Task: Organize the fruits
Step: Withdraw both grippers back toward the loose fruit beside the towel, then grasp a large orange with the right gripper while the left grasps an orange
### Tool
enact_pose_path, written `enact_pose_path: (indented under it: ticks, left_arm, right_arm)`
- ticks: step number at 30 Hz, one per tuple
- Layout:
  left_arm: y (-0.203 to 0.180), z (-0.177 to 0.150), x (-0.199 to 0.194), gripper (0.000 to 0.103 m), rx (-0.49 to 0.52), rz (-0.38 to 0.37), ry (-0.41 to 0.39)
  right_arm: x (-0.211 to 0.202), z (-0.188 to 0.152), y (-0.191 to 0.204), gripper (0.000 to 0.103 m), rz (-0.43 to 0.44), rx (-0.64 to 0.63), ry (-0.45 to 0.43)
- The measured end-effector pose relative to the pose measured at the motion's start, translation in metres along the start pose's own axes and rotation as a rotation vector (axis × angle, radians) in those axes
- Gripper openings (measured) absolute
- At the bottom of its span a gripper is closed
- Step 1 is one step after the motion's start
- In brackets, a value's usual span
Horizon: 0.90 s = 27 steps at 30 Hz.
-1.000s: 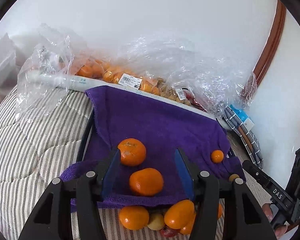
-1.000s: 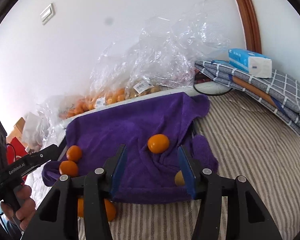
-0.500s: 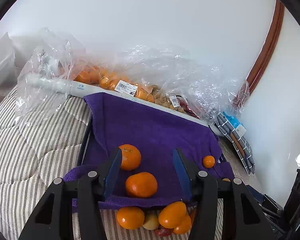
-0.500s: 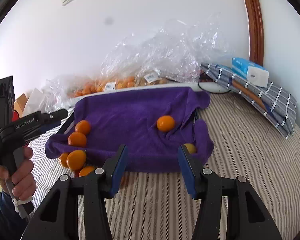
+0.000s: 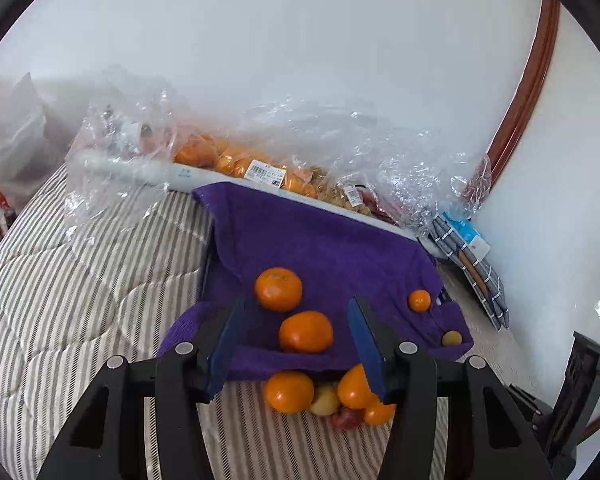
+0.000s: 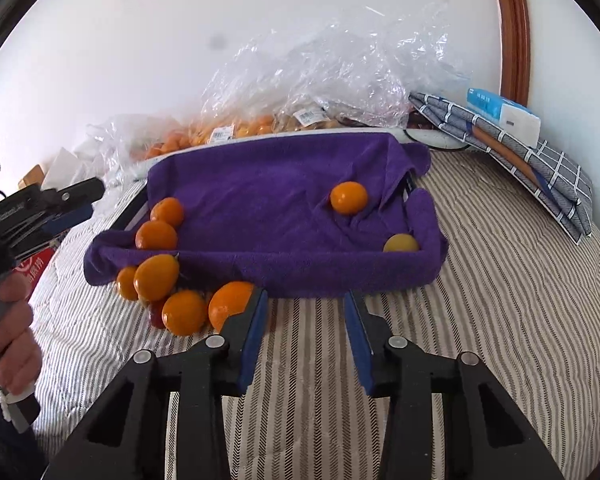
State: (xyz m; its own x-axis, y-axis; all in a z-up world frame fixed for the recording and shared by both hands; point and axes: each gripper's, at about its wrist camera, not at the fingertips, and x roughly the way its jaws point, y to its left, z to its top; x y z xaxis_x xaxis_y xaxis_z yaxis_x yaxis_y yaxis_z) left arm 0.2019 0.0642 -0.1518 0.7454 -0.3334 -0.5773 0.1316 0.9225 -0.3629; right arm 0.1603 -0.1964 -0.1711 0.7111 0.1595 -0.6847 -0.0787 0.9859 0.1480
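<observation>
While the right gripper (image 6: 305, 334) is closing on nothing above the striped bedding (image 6: 480, 320), the left gripper (image 5: 296, 344) is hovering unclenched and empty; oranges (image 6: 180, 300) are lying against the purple towel (image 6: 268, 200), more resting on it.

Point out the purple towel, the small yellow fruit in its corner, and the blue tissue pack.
purple towel (image 6: 260, 200), right wrist view, bare middle of the cloth.
small yellow fruit (image 6: 401, 243), right wrist view, its visible top.
blue tissue pack (image 6: 490, 106), right wrist view, its blue upper face.
</observation>
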Motion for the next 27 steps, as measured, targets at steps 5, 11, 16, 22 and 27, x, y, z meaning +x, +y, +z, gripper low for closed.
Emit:
enact_pose_path:
  ticks: [5,11,16,22,27]
  left_arm:
    - [0.021,-0.026,-0.025,0.052,0.028,0.079,-0.013]
    - [0.041,-0.037,-0.027,0.053,-0.031,0.061,0.005]
    - [0.044,-0.039,-0.029,0.053,-0.042,0.055,-0.001]
    - [0.043,-0.041,-0.026,0.053,-0.047,0.049,0.014]
    - [0.039,-0.043,-0.025,0.053,-0.022,0.057,0.018]
  right_arm:
    - [0.009,-0.010,0.012,0.034,0.012,-0.007,0.031]
    - [0.017,-0.010,0.027,0.033,0.052,-0.018,0.055]
    - [0.026,-0.002,0.034,0.033,0.093,-0.014,0.068]
    - [0.037,0.002,0.045,0.034,0.130,-0.028,0.090]
    - [0.047,0.002,0.048,0.041,0.150,-0.019,0.094]
